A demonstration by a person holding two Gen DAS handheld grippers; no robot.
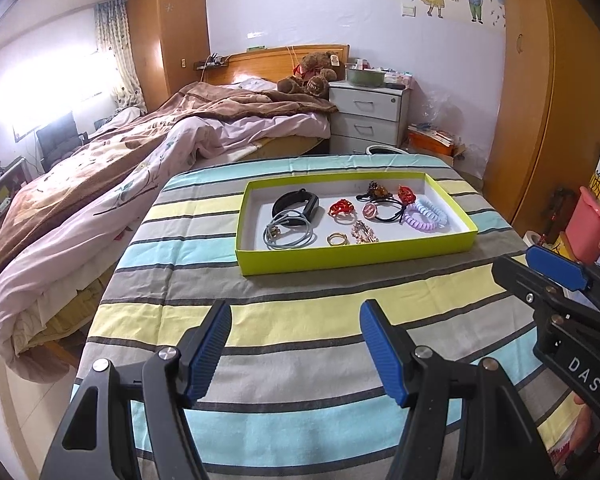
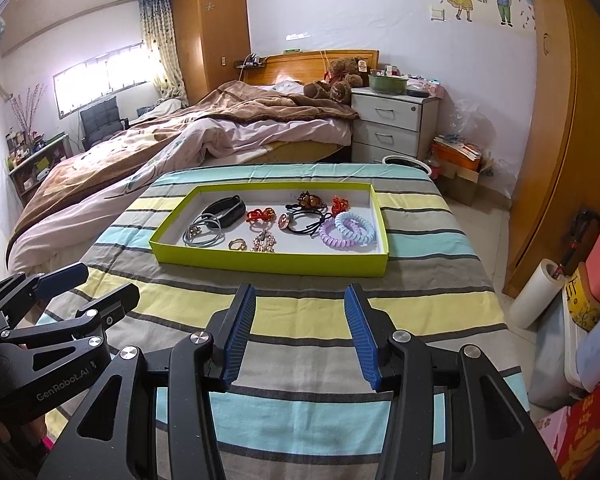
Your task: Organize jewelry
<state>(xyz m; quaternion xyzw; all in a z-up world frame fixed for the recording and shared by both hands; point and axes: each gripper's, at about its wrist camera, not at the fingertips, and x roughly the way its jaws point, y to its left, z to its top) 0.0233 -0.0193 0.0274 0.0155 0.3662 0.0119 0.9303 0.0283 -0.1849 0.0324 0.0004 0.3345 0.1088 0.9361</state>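
Inside a shallow lime-green cardboard tray [image 1: 352,258] with a white floor lies the jewelry: a glossy black bangle [image 1: 296,203], a loop of grey cord hair ties [image 1: 290,234], a red knotted tie [image 1: 341,208], a gold ring [image 1: 337,239], a glittering rhinestone clip [image 1: 364,233], thin black elastics with a round pink charm [image 1: 384,210], and two ribbed coil ties, lilac [image 1: 420,219] and pale blue [image 1: 432,210]. Tray and contents rest toward the far end of a tabletop covered in soft cloth striped aqua, yellow and grey [image 1: 300,320]. Both tools hover well short of it: the left tool [image 1: 296,344] and right tool [image 2: 300,332] each have ridged blue pads spread apart, gripping nothing. Only the right wrist view shows a white paper roll [image 2: 536,296] at the right edge; the left view catches the right tool's "DAS" lettering.
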